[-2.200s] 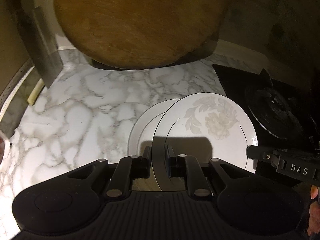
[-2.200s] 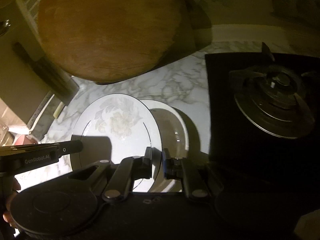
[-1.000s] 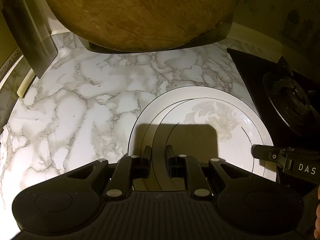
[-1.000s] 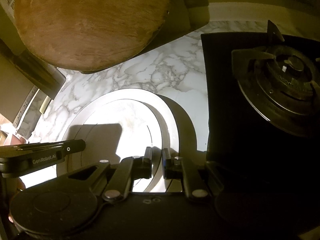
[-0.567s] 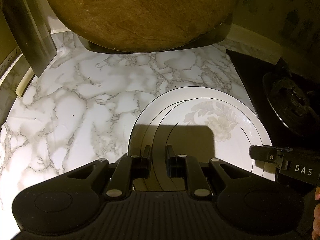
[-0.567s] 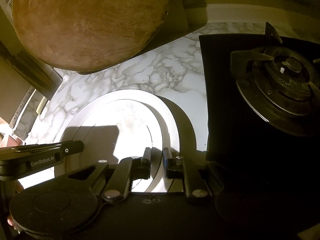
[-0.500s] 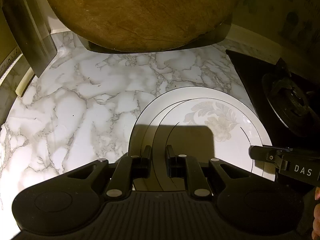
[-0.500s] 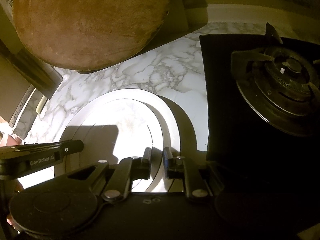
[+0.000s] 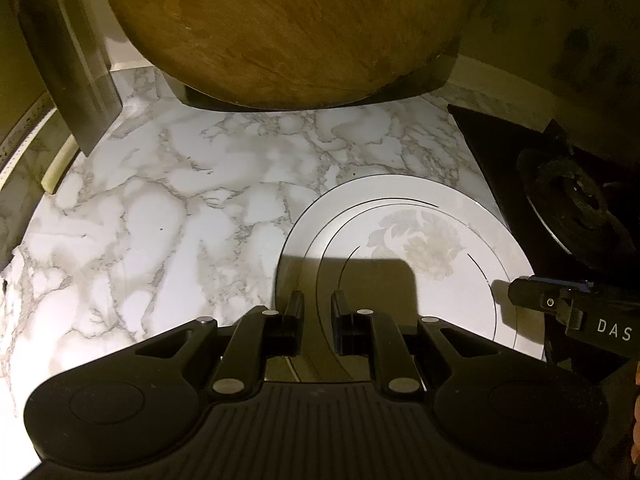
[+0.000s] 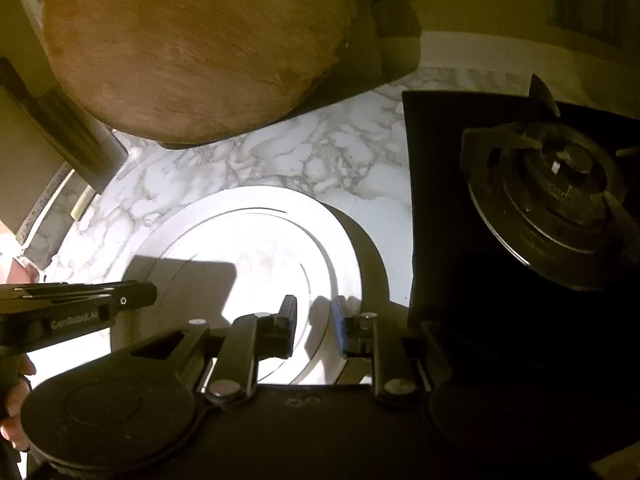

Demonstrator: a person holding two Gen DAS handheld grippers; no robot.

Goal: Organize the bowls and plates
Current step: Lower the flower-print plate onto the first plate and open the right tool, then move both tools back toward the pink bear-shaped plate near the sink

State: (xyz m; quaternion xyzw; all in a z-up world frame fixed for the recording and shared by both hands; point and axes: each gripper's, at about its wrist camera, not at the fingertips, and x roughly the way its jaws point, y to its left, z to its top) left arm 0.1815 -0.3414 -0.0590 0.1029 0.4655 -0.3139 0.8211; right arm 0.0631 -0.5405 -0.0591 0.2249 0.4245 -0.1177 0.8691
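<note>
Two white plates, stacked: an upper floral plate (image 9: 424,248) on a lower plain plate (image 9: 304,224). One marble counter (image 9: 160,208). One round wooden board (image 9: 288,32). One gas burner (image 10: 556,200). Two grippers: left gripper (image 9: 316,312), right gripper (image 10: 314,316)

"DAS" on right tool (image 9: 560,308); "GenRobot.AI" on left tool (image 10: 80,308).
</note>
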